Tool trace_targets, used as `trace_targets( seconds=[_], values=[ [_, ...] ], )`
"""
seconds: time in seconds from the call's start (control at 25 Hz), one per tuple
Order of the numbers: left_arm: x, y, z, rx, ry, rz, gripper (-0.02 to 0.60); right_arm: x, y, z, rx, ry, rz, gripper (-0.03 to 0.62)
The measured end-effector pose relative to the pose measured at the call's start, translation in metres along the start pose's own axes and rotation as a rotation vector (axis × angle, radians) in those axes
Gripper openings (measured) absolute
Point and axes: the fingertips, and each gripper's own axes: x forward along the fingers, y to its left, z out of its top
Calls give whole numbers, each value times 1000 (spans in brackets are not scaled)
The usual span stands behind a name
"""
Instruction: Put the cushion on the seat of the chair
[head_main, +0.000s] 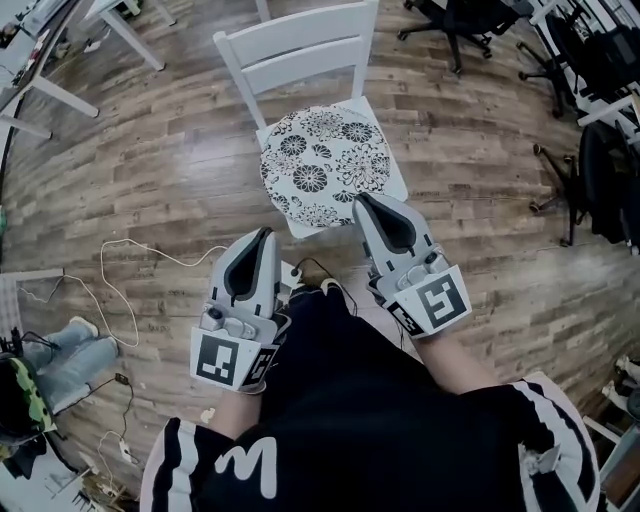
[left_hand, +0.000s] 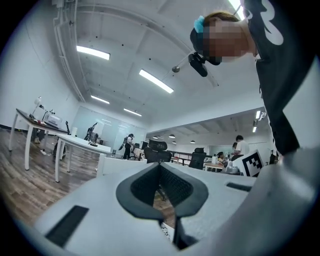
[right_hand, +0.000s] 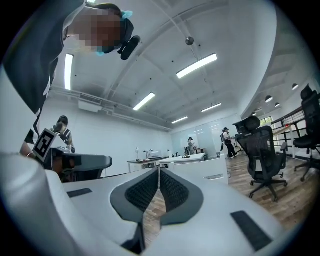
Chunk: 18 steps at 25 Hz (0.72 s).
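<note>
Black-and-white floral fabric, the cushion (head_main: 325, 165) lies on the seat of the white chair (head_main: 300, 45), close to its left edge. We judge a nudge from the right hand-held gripper (head_main: 362, 197), just beside it, could slide it off. Only the head view shows that; the gripper views show this one and the left hand-held gripper (head_main: 265, 232) closed, empty.

A person in a black top (head_main: 370, 420) with white-striped sleeves (head_main: 562, 432) and white lettering, with a pale grey left gripper (head_main: 265, 234) and right gripper (head_main: 363, 199), each with black ribbed fingers (right_hand: 141, 191) and a black-and-white marker cube (head_main: 440, 303).
</note>
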Motion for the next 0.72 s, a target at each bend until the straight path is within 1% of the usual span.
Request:
trace_targets(
  seconds=[0.24,0.4,0.6,0.72],
  values=[
    [-9,4,19,20,-41,12,6,-10,11,12,8,-18,8,26],
    [-21,5,27,23,-73,11,6,-17,23,12,4,-22,4,27],
    [-58,-2,30,23,-82,-5,6,-36,51,13,3,-28,-14,26],
    [-89,-8,29,24,-71,-17,6,-50,80,13,2,-29,-20,26]
  ],
)
